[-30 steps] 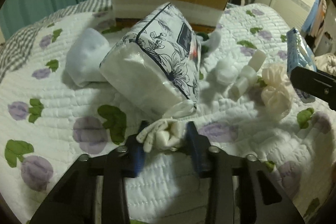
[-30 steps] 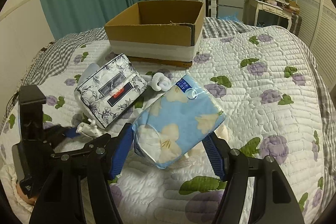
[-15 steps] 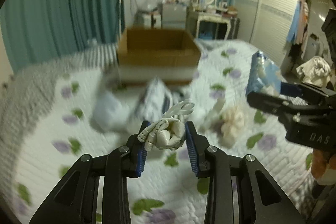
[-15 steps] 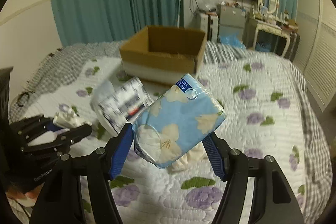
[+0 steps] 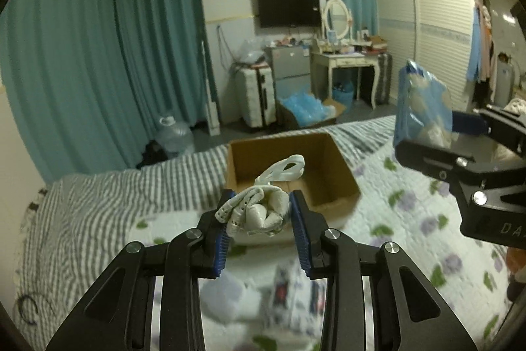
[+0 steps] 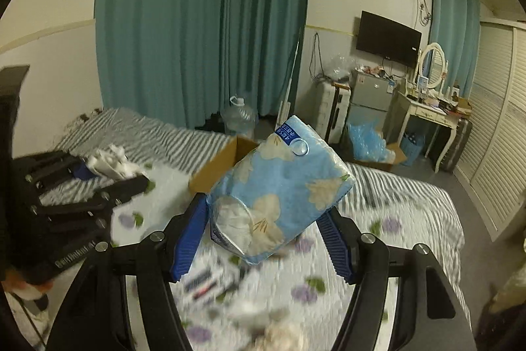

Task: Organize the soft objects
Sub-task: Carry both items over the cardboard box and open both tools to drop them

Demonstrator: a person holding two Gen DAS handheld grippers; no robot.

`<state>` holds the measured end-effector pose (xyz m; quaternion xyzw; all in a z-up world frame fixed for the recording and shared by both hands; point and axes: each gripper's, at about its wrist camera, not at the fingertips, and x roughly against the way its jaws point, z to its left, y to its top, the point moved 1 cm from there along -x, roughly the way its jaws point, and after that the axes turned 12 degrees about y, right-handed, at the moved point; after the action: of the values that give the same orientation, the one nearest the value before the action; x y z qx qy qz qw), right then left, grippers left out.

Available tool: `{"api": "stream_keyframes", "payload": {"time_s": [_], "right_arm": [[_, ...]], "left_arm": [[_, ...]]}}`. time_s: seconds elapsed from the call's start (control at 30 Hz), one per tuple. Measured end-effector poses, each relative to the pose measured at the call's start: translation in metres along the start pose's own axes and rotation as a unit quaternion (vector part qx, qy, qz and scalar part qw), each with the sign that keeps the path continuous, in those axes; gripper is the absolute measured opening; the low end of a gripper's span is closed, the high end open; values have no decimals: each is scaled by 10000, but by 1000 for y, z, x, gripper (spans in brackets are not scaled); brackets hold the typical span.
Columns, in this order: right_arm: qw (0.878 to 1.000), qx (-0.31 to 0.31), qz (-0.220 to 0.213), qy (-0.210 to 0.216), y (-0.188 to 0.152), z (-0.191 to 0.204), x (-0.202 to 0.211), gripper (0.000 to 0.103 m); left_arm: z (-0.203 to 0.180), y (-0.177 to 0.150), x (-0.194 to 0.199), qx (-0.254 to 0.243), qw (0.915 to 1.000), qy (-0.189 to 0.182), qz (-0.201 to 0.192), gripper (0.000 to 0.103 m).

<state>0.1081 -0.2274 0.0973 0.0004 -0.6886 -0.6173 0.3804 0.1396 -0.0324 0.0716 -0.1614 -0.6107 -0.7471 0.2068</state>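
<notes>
My left gripper [image 5: 259, 216] is shut on a rolled white fabric bundle [image 5: 259, 209] with a loose strap, held in the air in front of an open cardboard box [image 5: 325, 166] on the bed. My right gripper [image 6: 266, 229] is shut on a blue floral tissue pack [image 6: 279, 193], also lifted above the bed. That pack shows in the left wrist view [image 5: 420, 107] at the right, above and right of the box. The box corner [image 6: 217, 166] shows behind the pack in the right wrist view. The left gripper with its white bundle [image 6: 108, 163] is at the left there.
A black-and-white floral tissue pack [image 5: 289, 291] and other soft items lie blurred on the quilted bed [image 5: 411, 219] below the grippers. A cream ruffled item [image 6: 282, 334] lies near the bottom. Curtains, a water jug, a fridge and a dresser stand behind the bed.
Both grippers have risen from the bed with their loads and moved toward the cardboard box. The view now tilts up to show the room; the items on the bed have dropped below.
</notes>
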Motion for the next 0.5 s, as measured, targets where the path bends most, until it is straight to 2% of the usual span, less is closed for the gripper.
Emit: {"api": "stream_keyframes", "payload": {"time_s": [0.2, 0.4, 0.47, 0.5], "right_arm": [[9998, -97, 125, 114, 36, -27, -76, 66], [9985, -161, 449, 278, 28, -55, -156, 69], [9983, -102, 554, 164, 21, -59, -176, 70], [9981, -90, 600, 70, 17, -62, -185, 75]], "left_arm": [[-6, 14, -77, 13, 9996, -164, 214, 34], [-20, 3, -153, -94, 9983, -364, 447, 36], [-20, -1, -167, -150, 9982, -343, 475, 37], [-21, -2, -174, -173, 9982, -310, 492, 38]]}}
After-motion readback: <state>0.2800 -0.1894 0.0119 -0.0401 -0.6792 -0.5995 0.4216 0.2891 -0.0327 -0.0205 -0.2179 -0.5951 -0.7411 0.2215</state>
